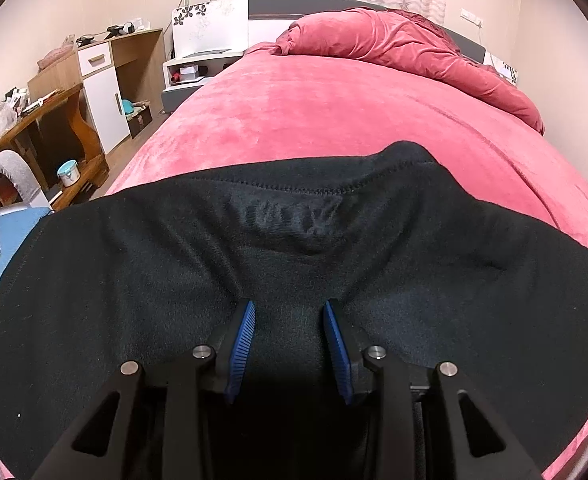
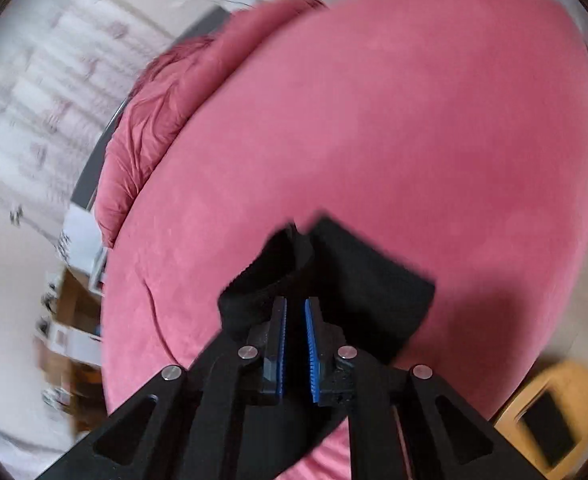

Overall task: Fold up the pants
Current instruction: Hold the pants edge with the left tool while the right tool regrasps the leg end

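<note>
**Black pants on the bed, right claw gripping**

I find the black knit fabric pants spread across the near end of the bed with the pink plush cover. My left claw stands over the cloth, jaws apart, clamping nothing. My right claw is nearly closed on a bunched fold of the pants (this view is motion-blurred).

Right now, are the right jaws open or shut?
Shut on the black pants: the right gripper shows only a thin gap, with cloth between the pads.
</note>
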Action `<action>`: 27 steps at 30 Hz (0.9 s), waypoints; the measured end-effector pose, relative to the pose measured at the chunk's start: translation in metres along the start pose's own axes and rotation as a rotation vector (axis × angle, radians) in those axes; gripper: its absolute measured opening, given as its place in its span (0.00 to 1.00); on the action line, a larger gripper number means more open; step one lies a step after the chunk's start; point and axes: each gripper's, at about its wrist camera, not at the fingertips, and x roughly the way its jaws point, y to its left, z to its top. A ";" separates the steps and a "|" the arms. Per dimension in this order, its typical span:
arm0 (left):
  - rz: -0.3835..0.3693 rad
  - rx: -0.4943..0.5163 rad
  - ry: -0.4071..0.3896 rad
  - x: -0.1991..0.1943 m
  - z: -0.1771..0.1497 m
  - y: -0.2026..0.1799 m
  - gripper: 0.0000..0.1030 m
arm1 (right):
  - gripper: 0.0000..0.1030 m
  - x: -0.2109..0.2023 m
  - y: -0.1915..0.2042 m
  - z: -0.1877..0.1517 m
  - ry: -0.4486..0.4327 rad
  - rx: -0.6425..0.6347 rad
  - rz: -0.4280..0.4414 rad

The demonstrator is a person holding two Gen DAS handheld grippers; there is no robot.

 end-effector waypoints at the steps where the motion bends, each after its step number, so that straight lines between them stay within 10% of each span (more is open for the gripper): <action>1: -0.001 -0.002 -0.001 0.000 0.000 0.000 0.36 | 0.49 0.002 -0.005 -0.004 0.002 0.017 -0.010; 3: 0.006 0.001 -0.003 0.000 0.000 -0.001 0.36 | 0.72 0.007 -0.016 -0.011 -0.017 0.049 -0.057; 8: 0.017 -0.009 -0.004 -0.001 -0.001 -0.002 0.36 | 0.72 0.004 -0.035 -0.019 -0.082 0.074 -0.008; 12: 0.020 -0.012 -0.002 -0.001 -0.001 -0.003 0.36 | 0.74 -0.004 -0.050 -0.030 -0.127 0.138 0.202; 16: 0.029 -0.015 0.002 -0.002 -0.001 -0.004 0.36 | 0.75 0.007 -0.036 -0.026 -0.099 0.042 0.159; 18: 0.027 -0.029 0.011 -0.002 0.001 -0.003 0.36 | 0.66 0.021 -0.019 -0.018 -0.082 -0.042 0.048; 20: 0.023 -0.044 0.016 -0.002 0.001 -0.002 0.36 | 0.11 0.034 -0.012 -0.014 -0.017 -0.121 -0.109; 27: 0.026 -0.059 0.016 -0.002 0.002 -0.002 0.36 | 0.09 0.013 0.024 0.010 -0.133 -0.241 -0.125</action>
